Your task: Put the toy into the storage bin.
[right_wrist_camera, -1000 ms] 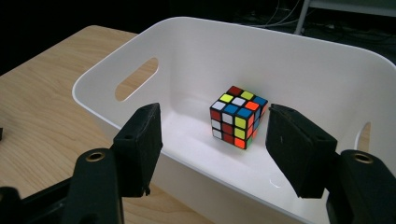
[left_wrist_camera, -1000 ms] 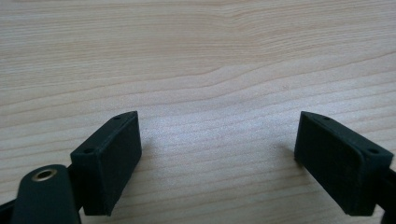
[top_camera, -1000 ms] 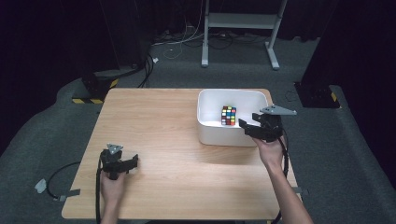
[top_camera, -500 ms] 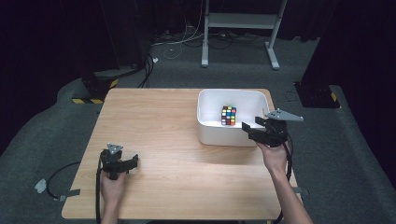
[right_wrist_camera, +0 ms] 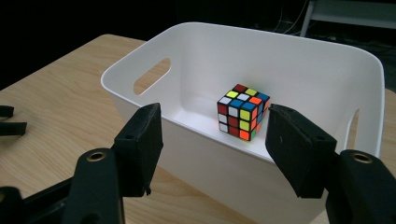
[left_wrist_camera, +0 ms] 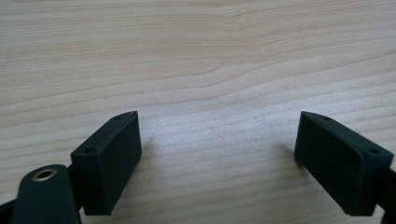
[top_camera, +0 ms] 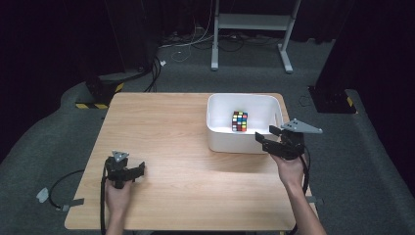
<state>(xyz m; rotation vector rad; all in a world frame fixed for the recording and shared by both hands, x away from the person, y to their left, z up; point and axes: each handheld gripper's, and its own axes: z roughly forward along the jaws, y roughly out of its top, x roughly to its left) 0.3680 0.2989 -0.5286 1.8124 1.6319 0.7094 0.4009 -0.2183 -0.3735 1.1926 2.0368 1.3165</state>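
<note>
Grey carpet covers the floor around a wooden table. Behind stand a white metal stand, cables and darkness.

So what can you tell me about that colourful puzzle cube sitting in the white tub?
The puzzle cube is a three-by-three twist puzzle with a black frame and scrambled stickers: red, orange, yellow, blue and white show. It looks like hard plastic. It rests flat on the floor of the white tub, roughly in the middle, away from the walls, with one corner turned toward the right gripper's camera. Nothing touches it except the tub floor.
</note>
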